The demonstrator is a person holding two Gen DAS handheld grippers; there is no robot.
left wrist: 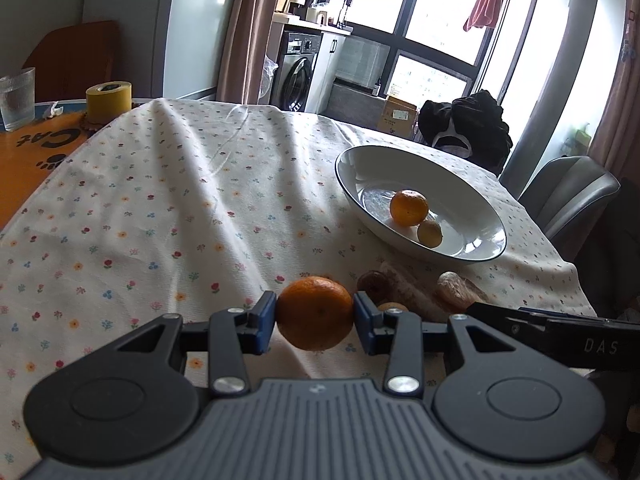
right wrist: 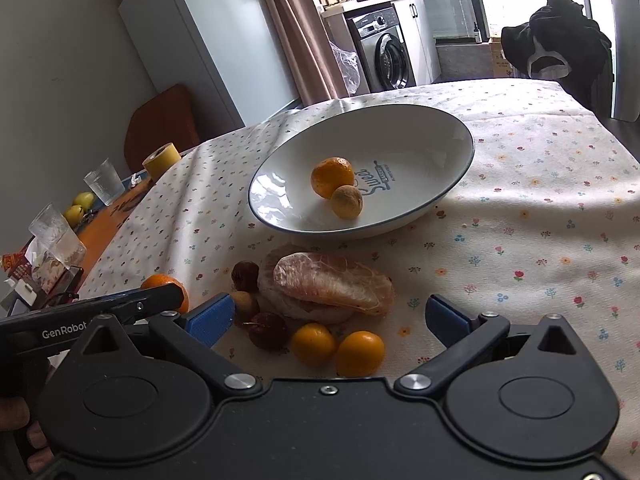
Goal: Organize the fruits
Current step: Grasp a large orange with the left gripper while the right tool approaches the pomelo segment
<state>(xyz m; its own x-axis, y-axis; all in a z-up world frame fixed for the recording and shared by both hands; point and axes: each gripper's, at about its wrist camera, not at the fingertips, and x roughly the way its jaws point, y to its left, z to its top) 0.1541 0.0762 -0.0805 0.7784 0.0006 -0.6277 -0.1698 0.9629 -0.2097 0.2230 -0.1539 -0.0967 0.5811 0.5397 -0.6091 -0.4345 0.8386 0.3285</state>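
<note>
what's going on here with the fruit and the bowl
A person is sorting fruit with a handheld claw in each hand. The left claw is shut on an orange, held just above the tablecloth. The right claw is open over the loose pile, near the peeled pomelo segments. The white bowl already holds one orange and a smaller yellowish fruit.

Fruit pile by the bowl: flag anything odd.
The peeled pomelo segments lie bare on the tablecloth, skinless among whole fruit. The cloth is rumpled. Otherwise nothing stands out; the left claw holds an orange.
</note>
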